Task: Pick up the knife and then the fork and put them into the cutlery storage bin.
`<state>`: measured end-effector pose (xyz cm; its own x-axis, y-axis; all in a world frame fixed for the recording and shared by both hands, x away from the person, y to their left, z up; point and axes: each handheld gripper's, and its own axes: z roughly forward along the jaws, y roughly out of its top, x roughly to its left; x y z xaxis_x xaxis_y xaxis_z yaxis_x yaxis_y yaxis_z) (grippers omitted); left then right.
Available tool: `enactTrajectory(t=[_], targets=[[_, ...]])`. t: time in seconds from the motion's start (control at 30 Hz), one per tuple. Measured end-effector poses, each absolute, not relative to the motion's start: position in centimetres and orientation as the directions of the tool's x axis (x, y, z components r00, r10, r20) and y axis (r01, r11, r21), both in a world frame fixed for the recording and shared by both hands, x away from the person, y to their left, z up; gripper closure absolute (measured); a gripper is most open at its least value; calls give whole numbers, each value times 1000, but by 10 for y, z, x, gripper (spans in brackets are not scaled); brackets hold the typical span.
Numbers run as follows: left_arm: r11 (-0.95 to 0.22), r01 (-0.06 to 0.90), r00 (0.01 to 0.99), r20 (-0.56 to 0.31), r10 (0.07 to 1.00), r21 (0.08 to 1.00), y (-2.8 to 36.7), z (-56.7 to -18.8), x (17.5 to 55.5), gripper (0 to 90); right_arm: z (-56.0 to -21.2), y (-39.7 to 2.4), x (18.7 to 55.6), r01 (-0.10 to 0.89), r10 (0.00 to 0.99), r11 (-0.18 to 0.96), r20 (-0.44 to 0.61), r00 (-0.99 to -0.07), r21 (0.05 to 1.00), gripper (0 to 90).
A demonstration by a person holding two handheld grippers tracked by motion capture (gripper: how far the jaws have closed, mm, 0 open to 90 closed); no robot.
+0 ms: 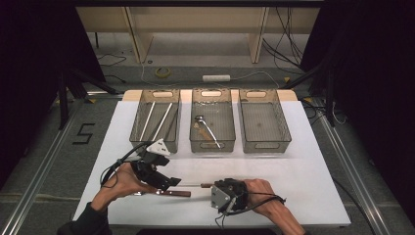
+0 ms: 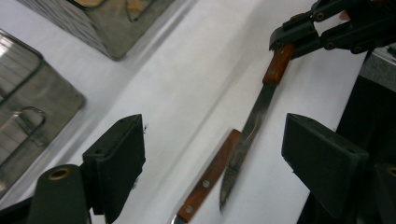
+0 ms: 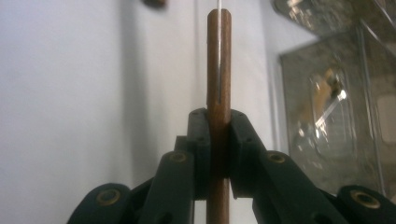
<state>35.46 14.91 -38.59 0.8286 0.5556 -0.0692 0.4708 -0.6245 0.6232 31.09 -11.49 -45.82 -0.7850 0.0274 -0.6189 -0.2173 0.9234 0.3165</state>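
The right gripper (image 3: 218,144) is clamped on the wooden handle of a knife (image 2: 261,105), its two jaws pressed flat against either side of the handle, which runs straight ahead between them. In the left gripper view this same gripper (image 2: 286,43) shows farther off, gripping the end of the handle while the blade reaches back toward the left gripper, its tip lying between that gripper's jaws and a little ahead of them.

The left gripper (image 2: 233,158) stands wide apart with nothing between its pads; the white table (image 1: 293,171) shows through the gap. Just beside the blade, also within that gap, lies a second knife (image 2: 208,179) with a riveted wooden handle, flat on the table.

From the high view, the left gripper (image 1: 169,182) and right gripper (image 1: 214,188) face each other near the front edge of the table, with the held knife (image 1: 192,185) spanning between them. Well beyond them stand three wire baskets in a row: the left basket (image 1: 155,120) holds thin rods, the middle basket (image 1: 212,120) holds a metal utensil, and the right basket (image 1: 265,121) sits beside it.
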Motion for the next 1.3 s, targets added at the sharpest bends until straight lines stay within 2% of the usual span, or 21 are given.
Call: enactTrajectory(t=[0.23, 0.47, 0.73, 1.0, 1.3], targets=[[-571, 450, 812, -48, 582, 686, 155, -389, 352, 202, -451, -135, 328, -80, 166, 927, -591, -790, 367, 818], [-524, 434, 796, -40, 604, 733, 159, -401, 347, 191, -437, -156, 342, 67, 339, 881, -525, -780, 469, 818], [-482, 431, 772, -36, 634, 763, 161, -417, 341, 191, -423, -176, 356, 167, 472, 806, -446, -760, 568, 817], [-453, 431, 750, -30, 661, 781, 168, -428, 334, 189, -411, -199, 372, 292, 616, 699, -343, -709, 652, 817], [-400, 435, 717, -41, 696, 807, 173, -431, 329, 181, -395, -227, 403, 437, 768, 525, -185, -614, 730, 817]])
